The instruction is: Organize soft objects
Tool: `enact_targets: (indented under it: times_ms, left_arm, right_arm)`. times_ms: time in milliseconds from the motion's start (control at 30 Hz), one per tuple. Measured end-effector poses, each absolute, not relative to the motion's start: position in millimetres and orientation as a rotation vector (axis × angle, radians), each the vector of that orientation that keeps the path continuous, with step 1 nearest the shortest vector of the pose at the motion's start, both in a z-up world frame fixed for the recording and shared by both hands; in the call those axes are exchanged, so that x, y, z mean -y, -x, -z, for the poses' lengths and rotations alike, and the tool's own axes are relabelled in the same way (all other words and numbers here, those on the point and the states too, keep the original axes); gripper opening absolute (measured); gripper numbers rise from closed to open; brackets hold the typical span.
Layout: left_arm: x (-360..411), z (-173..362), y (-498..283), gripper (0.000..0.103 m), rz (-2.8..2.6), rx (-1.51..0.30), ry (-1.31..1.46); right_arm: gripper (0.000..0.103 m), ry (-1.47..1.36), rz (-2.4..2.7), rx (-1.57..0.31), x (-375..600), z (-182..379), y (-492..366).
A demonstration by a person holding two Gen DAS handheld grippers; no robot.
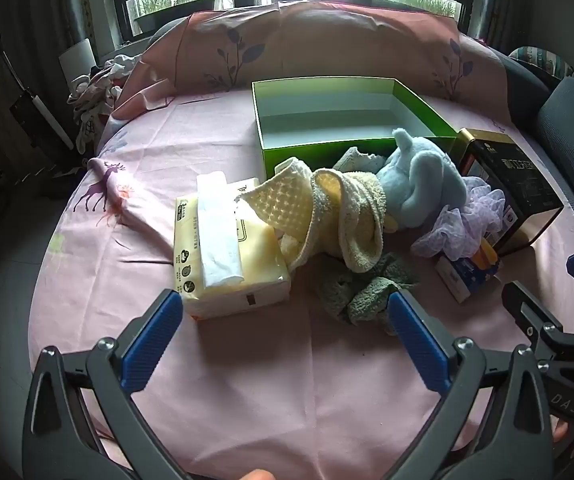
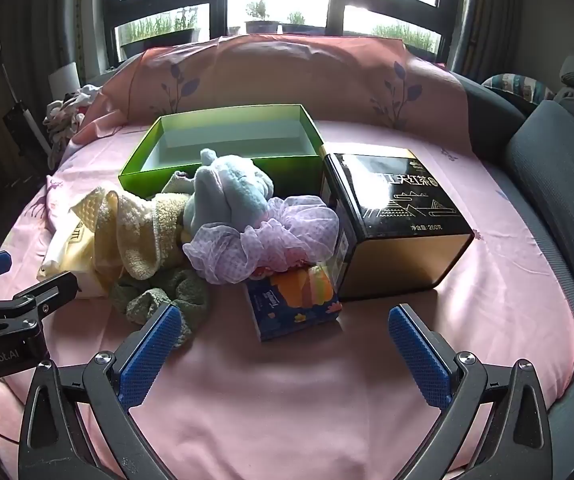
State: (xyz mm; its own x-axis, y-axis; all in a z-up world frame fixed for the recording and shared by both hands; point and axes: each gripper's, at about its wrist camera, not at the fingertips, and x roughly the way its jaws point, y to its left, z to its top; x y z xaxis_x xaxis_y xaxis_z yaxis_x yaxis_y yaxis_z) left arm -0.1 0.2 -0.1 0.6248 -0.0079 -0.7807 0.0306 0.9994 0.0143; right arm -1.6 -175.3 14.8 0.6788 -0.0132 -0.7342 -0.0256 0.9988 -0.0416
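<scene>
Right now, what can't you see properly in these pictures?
- Floor of the open green cardboard box: right wrist view, partly hidden by its front wall and the fluffy blue plush toy.
- Soft yellow tissue pack: right wrist view, mostly covered by the cream waffle towel.
- Small dark blue tissue packet: left wrist view, partly under the lilac mesh bath puff.
</scene>
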Motion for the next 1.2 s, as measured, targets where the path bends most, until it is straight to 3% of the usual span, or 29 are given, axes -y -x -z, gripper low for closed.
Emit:
enact_targets:
  times_ms: [1200]
  left_arm:
    - [4.4, 0.1, 1.0, 0.102, 0.030, -0.895, -0.059]
  right_arm:
    - [0.103, 0.045, 0.000, -0.831, 179.8, -13.9, 1.9]
